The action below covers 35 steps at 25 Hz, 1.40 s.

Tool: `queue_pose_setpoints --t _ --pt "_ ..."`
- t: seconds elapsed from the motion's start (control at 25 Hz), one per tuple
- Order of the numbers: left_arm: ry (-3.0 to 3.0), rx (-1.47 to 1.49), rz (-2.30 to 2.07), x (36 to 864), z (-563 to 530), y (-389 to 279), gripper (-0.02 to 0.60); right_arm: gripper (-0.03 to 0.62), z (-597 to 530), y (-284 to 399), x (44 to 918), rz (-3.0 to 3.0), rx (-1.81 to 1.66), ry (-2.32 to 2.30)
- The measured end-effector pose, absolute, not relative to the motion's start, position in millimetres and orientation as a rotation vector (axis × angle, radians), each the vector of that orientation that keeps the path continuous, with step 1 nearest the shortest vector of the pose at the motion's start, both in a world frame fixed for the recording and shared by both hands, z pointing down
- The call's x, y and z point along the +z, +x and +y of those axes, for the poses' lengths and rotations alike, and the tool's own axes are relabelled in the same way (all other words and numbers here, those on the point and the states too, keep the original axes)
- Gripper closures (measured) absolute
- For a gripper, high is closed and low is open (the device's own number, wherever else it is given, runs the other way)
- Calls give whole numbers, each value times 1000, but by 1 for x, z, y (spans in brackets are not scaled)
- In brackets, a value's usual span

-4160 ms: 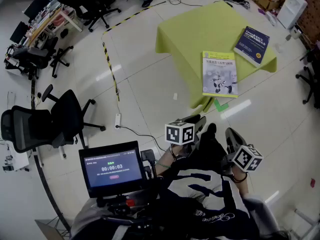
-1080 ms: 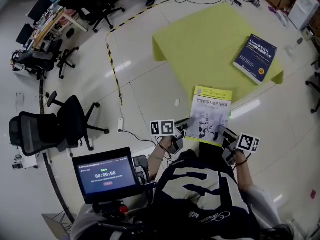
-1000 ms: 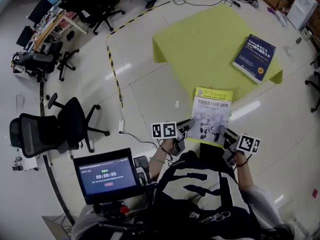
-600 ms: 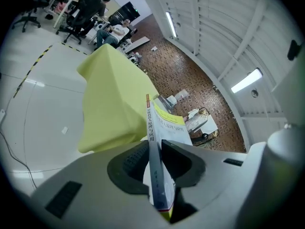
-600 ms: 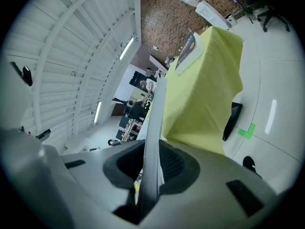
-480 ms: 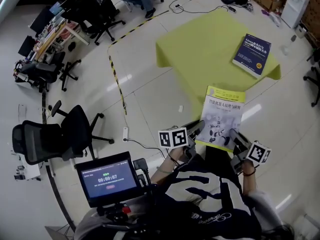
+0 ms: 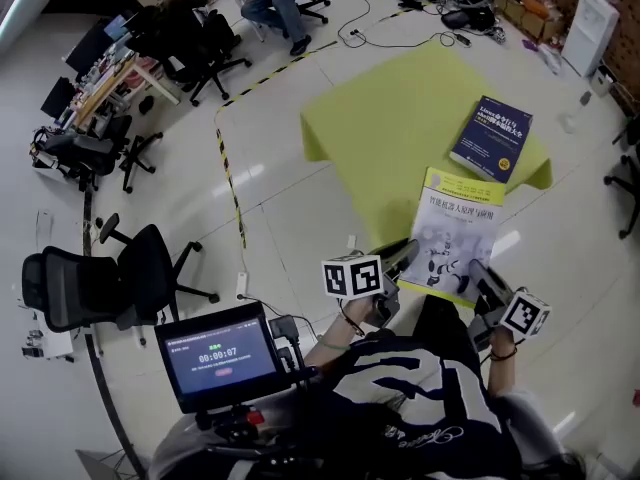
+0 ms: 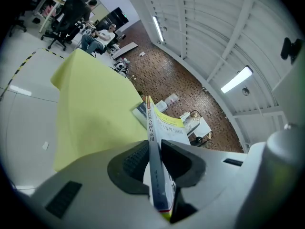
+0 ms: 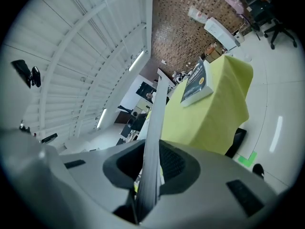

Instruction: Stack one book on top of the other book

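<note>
Holds yellow-white book [image 7: 455, 230] by the two corners farthest from blue book [image 7: 490, 136], left gripper [image 7: 405, 254] and right gripper [image 7: 479, 273] each clamped on an edge, likely to carry it level onto blue book.

We grip the yellow-and-white book [image 7: 455, 233] by its near corners with left claw [image 7: 404, 256] and right claw [image 7: 481, 274]. The blue book [image 7: 490, 136] lies flat on the desk [image 7: 390, 108] beyond.
</note>
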<state>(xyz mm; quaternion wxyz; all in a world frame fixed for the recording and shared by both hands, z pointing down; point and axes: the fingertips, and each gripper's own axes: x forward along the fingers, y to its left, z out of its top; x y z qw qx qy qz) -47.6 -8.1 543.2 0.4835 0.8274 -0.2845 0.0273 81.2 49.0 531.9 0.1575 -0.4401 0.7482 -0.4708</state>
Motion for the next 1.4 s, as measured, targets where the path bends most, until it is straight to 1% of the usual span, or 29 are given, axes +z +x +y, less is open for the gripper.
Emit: queue_pose_setpoints --t 0.08,0.28,0.48,0.6,0.88,1.4 --pt "1996 55 -716 547 -34 -21 495 523 20 109 538 2174 -1369 -1253" --pt "1914 13 -790 539 -107 68 495 520 -68 209 531 2295 -1431 -1246" --pt "1877 -1 -849 538 -152 124 495 517 -121 266 527 2371 -1449 -1226" --pt "1861 15 -890 538 -170 141 495 517 -144 282 530 2378 -1462 -1193" --pt "1823 87 -948 548 -212 151 495 514 -191 294 547 2378 -1483 -1170" --pt "1821 258 -903 587 -271 195 494 505 -240 333 585 2356 -1564 -1355"
